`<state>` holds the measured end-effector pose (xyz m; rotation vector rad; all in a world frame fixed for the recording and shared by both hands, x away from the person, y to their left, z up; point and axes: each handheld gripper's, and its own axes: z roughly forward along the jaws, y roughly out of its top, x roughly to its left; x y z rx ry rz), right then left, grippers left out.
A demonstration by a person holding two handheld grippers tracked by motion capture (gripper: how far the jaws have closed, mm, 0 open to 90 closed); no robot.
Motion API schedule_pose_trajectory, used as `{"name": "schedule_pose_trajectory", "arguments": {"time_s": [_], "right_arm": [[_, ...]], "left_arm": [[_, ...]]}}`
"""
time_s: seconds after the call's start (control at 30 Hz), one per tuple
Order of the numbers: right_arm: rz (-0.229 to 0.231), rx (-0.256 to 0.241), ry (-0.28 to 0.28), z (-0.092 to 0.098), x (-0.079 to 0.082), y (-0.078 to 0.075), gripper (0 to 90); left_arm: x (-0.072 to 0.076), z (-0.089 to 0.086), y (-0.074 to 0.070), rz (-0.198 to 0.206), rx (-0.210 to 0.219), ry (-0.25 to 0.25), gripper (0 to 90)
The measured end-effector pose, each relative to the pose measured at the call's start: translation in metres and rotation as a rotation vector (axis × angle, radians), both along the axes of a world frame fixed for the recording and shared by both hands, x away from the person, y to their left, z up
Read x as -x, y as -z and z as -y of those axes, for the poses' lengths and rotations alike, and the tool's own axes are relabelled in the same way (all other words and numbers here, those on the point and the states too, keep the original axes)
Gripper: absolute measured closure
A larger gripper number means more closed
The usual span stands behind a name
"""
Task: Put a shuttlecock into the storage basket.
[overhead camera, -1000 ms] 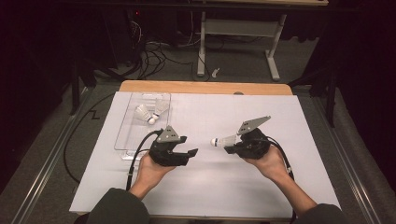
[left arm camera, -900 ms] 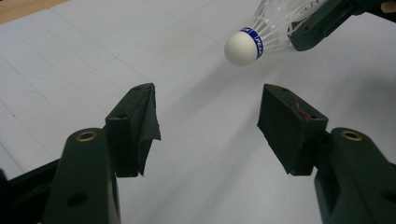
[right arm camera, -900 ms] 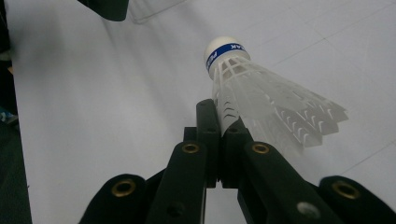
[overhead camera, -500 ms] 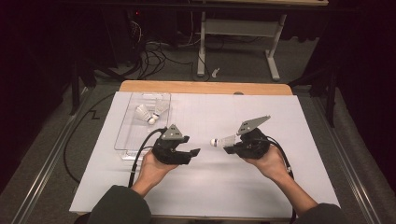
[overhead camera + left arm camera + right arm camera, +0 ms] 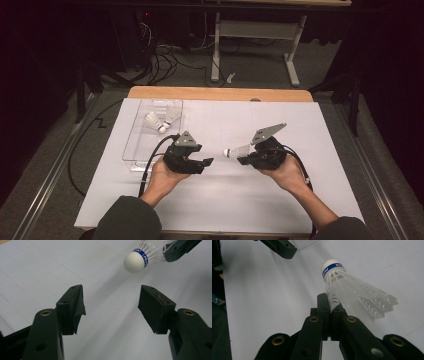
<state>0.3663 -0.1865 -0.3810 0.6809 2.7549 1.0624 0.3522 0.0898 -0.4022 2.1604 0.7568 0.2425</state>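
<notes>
Midway, probably: right claw (image 5: 239, 155) clenched on white plastic shuttlecock (image 5: 236, 150); left claw (image 5: 206, 164) released, awaiting handover.

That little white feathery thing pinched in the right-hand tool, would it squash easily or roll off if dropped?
The shuttlecock probably squashes easily: its skirt is thin open lattice, clamped at one edge by the right gripper. It looks very light for its size. Set down, it would likely roll in a curve, since its round cork is narrower than the skirt.
</notes>
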Motion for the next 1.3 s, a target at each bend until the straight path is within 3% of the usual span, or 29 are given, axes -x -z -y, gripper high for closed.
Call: {"name": "schedule_pose_trajectory", "arguments": {"time_s": [0.13,0.4,0.63,1.3], "right_arm": [[0.001,0.0,-0.005,-0.001,0.001,-0.001,90.0],[0.002,0.002,-0.009,-0.003,0.001,-0.004,90.0],[0.001,0.002,-0.02,-0.007,0.0,-0.004,90.0],[0.003,0.011,-0.059,-0.02,-0.001,-0.007,90.0]], "left_arm": [[-0.001,0.003,-0.002,0.017,-0.02,0.005,37.9],[-0.008,0.007,-0.005,-0.003,-0.062,-0.005,37.9],[-0.012,0.009,-0.009,-0.004,-0.073,0.006,37.4],[-0.014,0.021,-0.006,-0.028,-0.12,0.072,34.3]]}}
